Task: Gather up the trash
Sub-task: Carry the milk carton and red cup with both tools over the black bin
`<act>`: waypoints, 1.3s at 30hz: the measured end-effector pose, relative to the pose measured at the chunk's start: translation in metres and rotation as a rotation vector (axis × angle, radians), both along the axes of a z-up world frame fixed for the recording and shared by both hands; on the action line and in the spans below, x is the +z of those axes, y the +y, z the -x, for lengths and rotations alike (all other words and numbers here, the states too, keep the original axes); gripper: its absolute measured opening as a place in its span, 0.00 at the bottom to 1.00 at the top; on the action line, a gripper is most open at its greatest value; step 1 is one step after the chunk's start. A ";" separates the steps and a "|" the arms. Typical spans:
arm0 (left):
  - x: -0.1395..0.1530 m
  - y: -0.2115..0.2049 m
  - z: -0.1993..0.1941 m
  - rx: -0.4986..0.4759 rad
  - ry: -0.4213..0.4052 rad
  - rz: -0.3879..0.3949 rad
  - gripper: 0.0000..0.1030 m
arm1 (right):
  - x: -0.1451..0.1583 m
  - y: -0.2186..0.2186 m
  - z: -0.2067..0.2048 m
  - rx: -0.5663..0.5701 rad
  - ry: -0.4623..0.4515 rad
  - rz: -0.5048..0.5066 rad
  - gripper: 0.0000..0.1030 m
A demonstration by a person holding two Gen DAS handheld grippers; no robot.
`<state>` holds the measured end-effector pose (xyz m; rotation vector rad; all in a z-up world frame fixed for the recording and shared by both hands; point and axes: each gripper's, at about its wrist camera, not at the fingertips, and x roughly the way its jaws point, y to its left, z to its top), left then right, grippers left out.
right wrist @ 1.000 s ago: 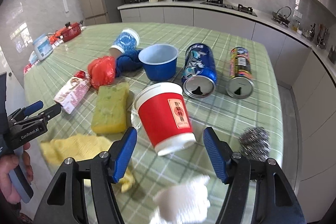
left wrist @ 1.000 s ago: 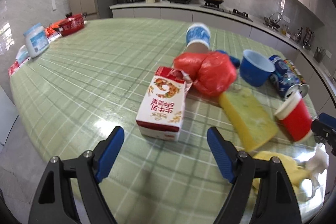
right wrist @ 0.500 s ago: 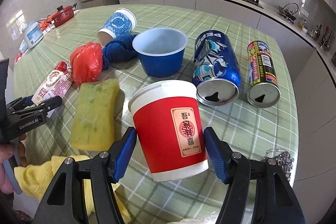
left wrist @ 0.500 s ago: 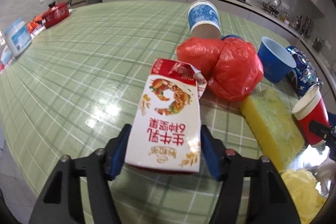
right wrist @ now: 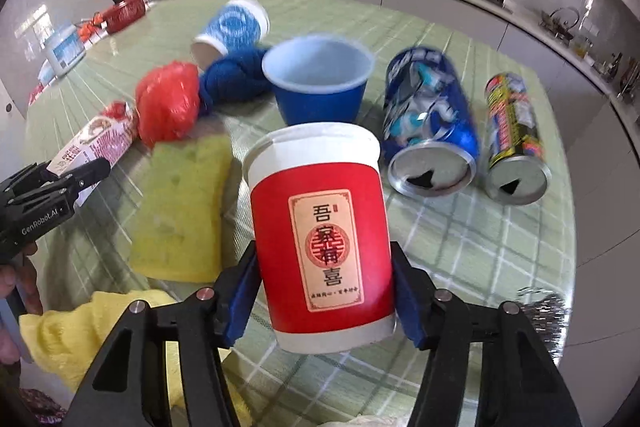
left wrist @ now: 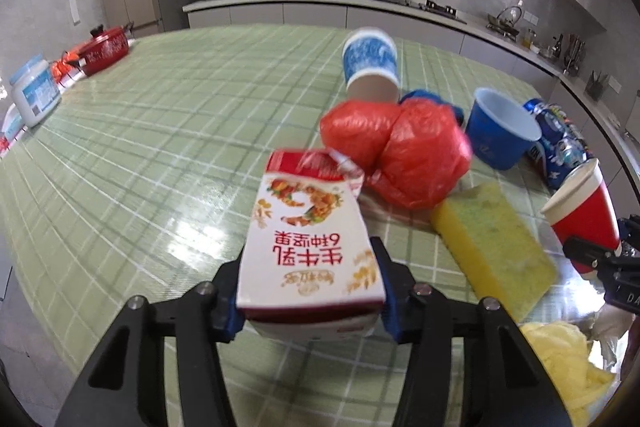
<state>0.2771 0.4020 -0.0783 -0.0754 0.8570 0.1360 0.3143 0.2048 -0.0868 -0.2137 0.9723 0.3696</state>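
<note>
Both our grippers have just been closing on trash and now hold it. Our left gripper [left wrist: 310,291] pinches the milk carton [left wrist: 310,239] between its blue pads, lifted a little off the green table [left wrist: 160,131]. Our right gripper [right wrist: 322,297] squeezes the red paper cup [right wrist: 320,239] on both sides. Just past the carton sits a red bag [left wrist: 400,151]. Left of the cup lies a yellow sponge [right wrist: 182,211]. Beyond it stand a blue cup [right wrist: 320,83] and two cans [right wrist: 432,131].
</note>
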 end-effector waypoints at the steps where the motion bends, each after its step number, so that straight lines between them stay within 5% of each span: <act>1: 0.005 -0.001 0.002 -0.001 -0.011 -0.005 0.52 | 0.006 -0.002 0.003 -0.004 -0.007 -0.020 0.60; 20: 0.062 -0.067 0.026 -0.105 -0.157 0.001 0.51 | 0.066 -0.075 0.042 -0.105 -0.112 -0.102 0.60; 29: 0.086 -0.166 0.044 -0.261 -0.214 0.027 0.51 | 0.087 -0.183 0.083 -0.279 -0.168 -0.092 0.60; 39: 0.068 -0.297 0.071 -0.448 -0.157 0.046 0.51 | 0.068 -0.311 0.142 -0.432 -0.120 -0.069 0.60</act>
